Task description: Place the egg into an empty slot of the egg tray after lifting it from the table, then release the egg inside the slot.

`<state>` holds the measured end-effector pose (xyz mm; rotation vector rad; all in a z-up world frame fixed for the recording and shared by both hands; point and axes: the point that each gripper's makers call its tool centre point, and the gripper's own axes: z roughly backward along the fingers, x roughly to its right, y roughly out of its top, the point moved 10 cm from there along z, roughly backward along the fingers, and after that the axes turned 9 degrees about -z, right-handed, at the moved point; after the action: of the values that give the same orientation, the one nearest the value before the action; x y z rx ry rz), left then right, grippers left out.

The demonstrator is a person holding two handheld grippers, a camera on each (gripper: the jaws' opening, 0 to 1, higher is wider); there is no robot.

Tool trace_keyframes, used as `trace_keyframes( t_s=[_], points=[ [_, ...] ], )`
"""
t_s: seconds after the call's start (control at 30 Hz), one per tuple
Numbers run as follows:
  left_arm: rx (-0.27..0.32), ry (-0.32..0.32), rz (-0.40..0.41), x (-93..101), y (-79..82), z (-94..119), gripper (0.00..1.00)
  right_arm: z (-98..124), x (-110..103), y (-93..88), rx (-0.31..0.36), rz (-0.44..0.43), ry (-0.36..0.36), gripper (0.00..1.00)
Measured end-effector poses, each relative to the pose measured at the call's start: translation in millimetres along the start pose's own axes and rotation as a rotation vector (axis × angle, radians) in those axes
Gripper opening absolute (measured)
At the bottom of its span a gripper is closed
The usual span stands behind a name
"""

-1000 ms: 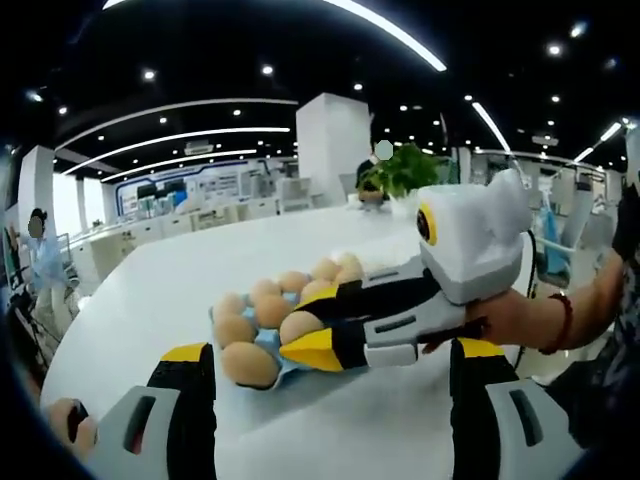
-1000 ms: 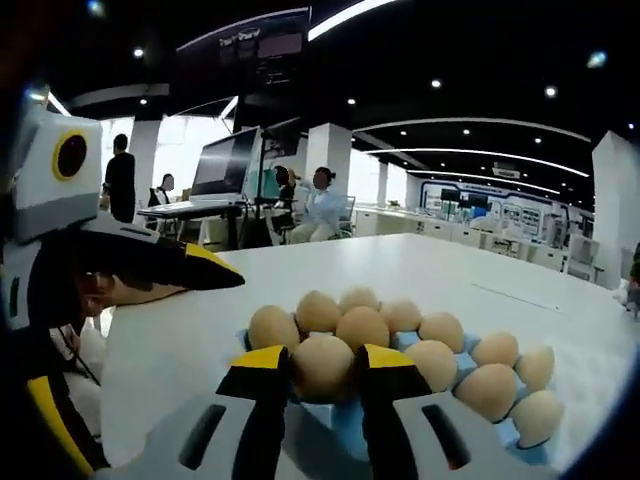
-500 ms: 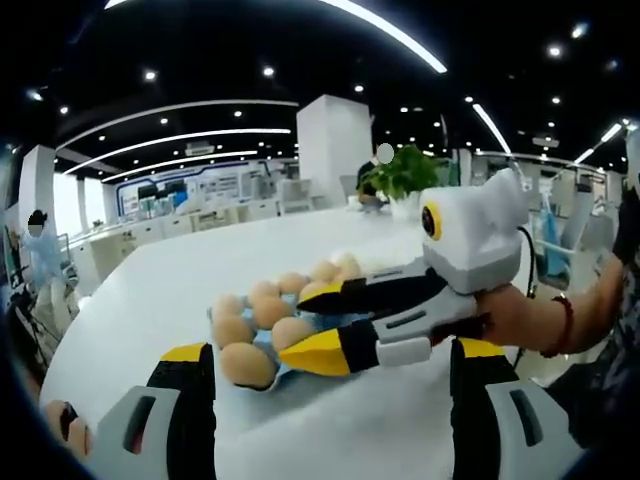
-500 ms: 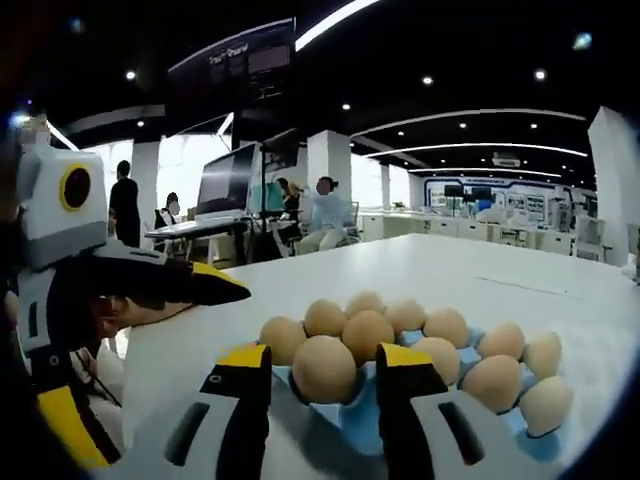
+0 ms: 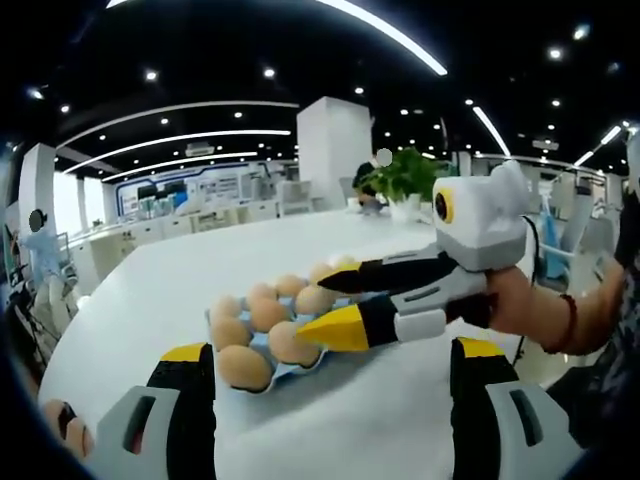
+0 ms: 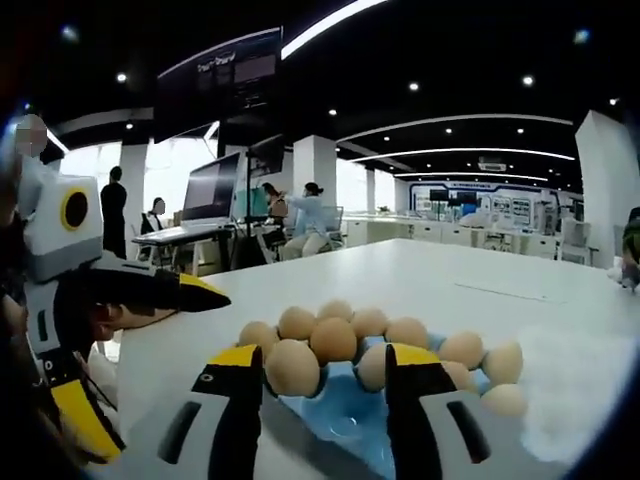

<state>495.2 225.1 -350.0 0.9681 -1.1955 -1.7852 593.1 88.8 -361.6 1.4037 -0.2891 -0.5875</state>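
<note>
- Right claw (image 6: 325, 375) spread wide with nothing between its yellow-tipped jaws — egg (image 6: 293, 367) already seated in the near corner slot of the blue egg tray (image 6: 345, 420), clear of both jaws.
- In the left gripper view, same right claw (image 5: 330, 300) reaching in from the right above the near end of the tray (image 5: 290, 365), a hand (image 5: 525, 305) behind it.
- Left claw (image 5: 325, 400) also wide open and empty, hovering low over the white counter (image 5: 150, 290), near the tray but not touching it.
- Tray almost full of brown eggs; at least one bare blue slot visible just ahead of the right claw.
- Judged stage: release done, retreat in hand.
- To finish well — keep the jaws spread, draw straight back and slightly up along the claw's own line, avoid any sideways sweep.
- Main risk: a jaw tip clipping the seated egg or a neighbouring egg and rolling it out of its cup, or nudging the light tray across the smooth counter.
- Left claw best kept clear of the tray edge.
</note>
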Motion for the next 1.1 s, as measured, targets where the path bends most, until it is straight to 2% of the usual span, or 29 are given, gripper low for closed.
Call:
trace_keyframes(
  t_s=[0.27, 0.43, 0.67, 1.1],
  points=[
    [0.002, -0.002, -0.004, 2.0, 1.9, -1.4, 1.00, 12.8, 6.9, 6.8, 0.002, 0.015, -0.028, 0.54],
    [0.005, -0.009, -0.006, 4.1, 2.6, -1.9, 1.00, 20.7, 15.0, 9.5, -0.013, 0.034, -0.069, 0.54],
    [-0.005, -0.018, -0.016, 7.5, 2.2, -2.7, 1.00, 32.3, 26.8, 14.8, 0.003, 0.028, -0.113, 0.54],
    [-0.007, -0.017, -0.021, 9.7, 3.3, -2.6, 1.00, 49.8, 44.2, 15.6, 0.001, 0.027, -0.176, 0.54]
  ],
)
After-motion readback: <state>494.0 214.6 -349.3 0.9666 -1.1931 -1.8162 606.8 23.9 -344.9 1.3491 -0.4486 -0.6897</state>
